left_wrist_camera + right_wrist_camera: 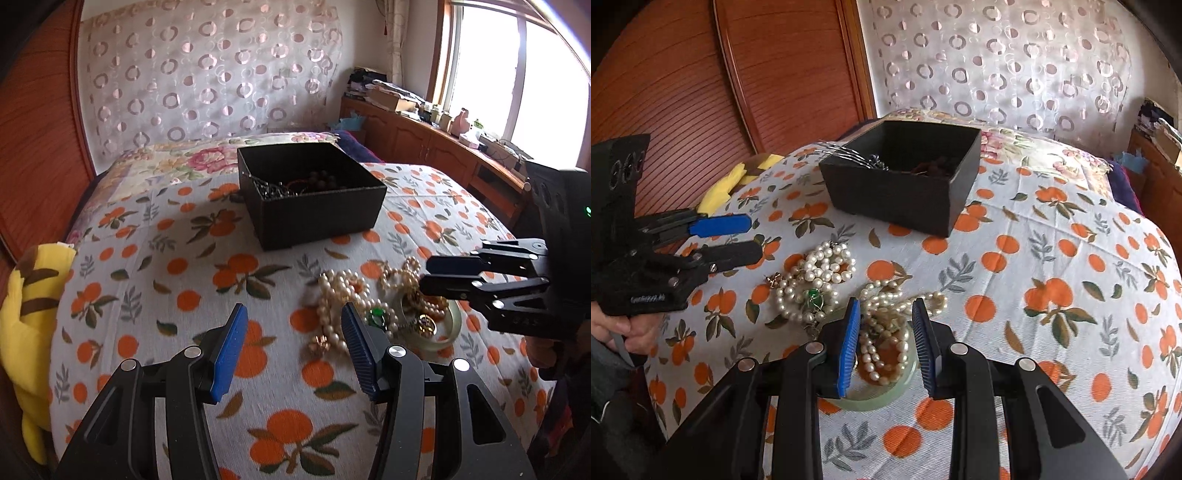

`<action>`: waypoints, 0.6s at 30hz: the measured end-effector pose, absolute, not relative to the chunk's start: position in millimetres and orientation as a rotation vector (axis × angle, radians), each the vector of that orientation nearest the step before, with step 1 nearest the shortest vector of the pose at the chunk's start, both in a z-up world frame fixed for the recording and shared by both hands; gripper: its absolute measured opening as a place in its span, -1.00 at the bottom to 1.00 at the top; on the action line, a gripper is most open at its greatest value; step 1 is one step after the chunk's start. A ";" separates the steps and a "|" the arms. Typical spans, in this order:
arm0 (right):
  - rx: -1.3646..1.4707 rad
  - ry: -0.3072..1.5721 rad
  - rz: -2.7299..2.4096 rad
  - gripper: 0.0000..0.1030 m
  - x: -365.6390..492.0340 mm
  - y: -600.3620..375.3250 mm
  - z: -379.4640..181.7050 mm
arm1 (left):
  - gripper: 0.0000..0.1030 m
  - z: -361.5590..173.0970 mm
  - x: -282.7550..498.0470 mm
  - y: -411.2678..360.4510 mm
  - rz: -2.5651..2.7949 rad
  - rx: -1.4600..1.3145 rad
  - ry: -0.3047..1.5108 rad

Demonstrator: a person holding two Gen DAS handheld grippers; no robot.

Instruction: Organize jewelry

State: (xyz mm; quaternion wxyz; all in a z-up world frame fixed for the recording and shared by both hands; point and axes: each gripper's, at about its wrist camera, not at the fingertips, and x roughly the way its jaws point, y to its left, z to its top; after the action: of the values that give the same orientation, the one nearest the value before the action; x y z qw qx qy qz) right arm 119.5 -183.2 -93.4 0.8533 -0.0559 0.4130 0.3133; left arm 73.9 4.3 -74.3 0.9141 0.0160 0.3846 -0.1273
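While bare orange-print bedspread [1052, 266] lies open right of the pile, the right gripper [886, 325] hangs over tangled pearl necklaces [820, 273] and a pale green bangle [882, 398], fingers spread wide, gripping nothing. The left gripper [291, 332] gapes empty beside them. The black box [310, 195] behind half-hides dark beads and chains.
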 end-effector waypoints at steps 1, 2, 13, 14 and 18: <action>-0.120 0.873 0.659 -0.37 120.3 -180.7 -95.4 | -0.02 -74.9 72.3 4.4 -0.263 0.035 0.794; -0.123 0.877 0.659 -0.37 121.5 -178.5 -96.8 | -0.02 -75.6 71.2 4.6 -0.264 0.035 0.794; -0.192 0.876 0.663 -0.80 128.6 -164.7 -96.4 | -0.02 -79.2 70.2 -0.6 -0.275 0.032 0.810; -0.195 0.871 0.666 -0.82 127.5 -165.4 -95.8 | -0.02 -78.9 71.0 -2.4 -0.279 0.034 0.809; -0.184 0.840 0.665 -0.89 123.6 -171.8 -87.9 | -0.02 -76.7 76.3 -11.2 -0.303 0.039 0.808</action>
State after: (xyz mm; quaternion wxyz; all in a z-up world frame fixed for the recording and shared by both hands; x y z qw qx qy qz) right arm 123.6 -171.8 -87.9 0.8561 -0.0874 0.3994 0.3162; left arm 76.3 -11.2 -76.7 0.9081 0.0189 0.3918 -0.1469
